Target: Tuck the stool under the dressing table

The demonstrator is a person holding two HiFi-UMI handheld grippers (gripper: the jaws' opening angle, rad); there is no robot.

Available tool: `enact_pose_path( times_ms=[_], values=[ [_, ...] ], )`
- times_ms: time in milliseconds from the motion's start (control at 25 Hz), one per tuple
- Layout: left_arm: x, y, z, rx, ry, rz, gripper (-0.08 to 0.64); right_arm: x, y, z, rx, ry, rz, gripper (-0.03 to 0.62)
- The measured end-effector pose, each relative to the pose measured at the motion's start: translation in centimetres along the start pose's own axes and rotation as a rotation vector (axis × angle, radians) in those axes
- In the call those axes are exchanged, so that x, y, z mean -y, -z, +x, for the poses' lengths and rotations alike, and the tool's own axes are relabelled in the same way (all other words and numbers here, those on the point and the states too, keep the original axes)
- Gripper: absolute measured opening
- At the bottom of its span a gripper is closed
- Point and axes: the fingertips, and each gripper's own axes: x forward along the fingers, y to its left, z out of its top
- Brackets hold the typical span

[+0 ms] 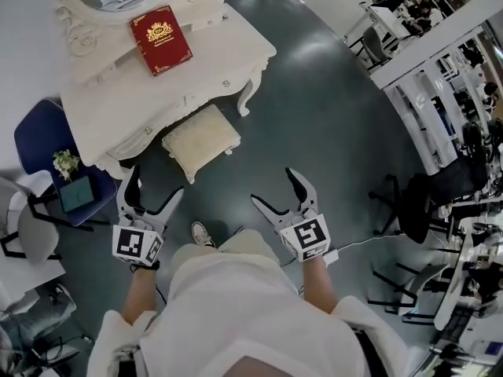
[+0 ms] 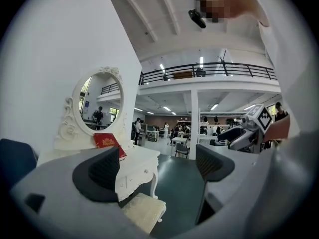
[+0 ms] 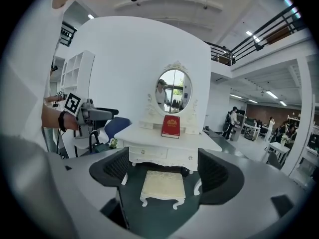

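Stool point(image 3: 162, 183): on floor ahead of right gripper point(image 1: 273, 185) jaws, centred between them, well apart. Mostly outside dressing table point(image 3: 155, 152); far edge perhaps under tabletop. Left gripper point(image 1: 156, 185) and right: jaws wide apart, empty. Tuck not begun; push remaining.

Large open-plan office hall: railed mezzanine point(image 2: 209, 69), rows of desks point(image 2: 180, 140), black office chairs point(image 1: 428, 188), grey floor point(image 1: 330, 108).
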Motion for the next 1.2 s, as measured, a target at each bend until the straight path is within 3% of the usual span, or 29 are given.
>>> enact_pose_path(
  times_ms=[200,360,440,560,720,960,1200],
  values=[
    [-0.8,0.5,3.4,-0.015,-0.013,0.003,0.476,3.1,0.5,2.6,-0.013,-0.031,0.020,0.416],
    [-2.1,-0.5,5.8,-0.005,-0.076,-0.064,0.476,6.1,0.3,5.1,-0.027,-0.066,-0.018,0.409],
    [-1.7,-1.4,6.9,-0.002,-0.088,-0.036,0.476,7.9,0.7,5.8,-0.042,-0.078,-0.025,0.400],
    [-1.9,-0.9,8.3,-0.033,-0.121,-0.021,0.476,9.8,1.6,7.3,-0.055,-0.123,0.042,0.399],
    [-2.8,2.4,9.9,-0.109,-0.170,-0.035,0.476,11.3,2.4,10.3,-0.040,-0.216,0.169,0.399],
    [-4.1,8.1,11.8,-0.191,-0.213,-0.056,0.476,11.4,6.8,16.0,-0.118,-0.321,0.182,0.399],
    [-5.0,16.1,13.0,-0.264,-0.247,-0.099,0.477,11.6,12.4,20.4,-0.195,-0.394,0.180,0.399]
  ],
)
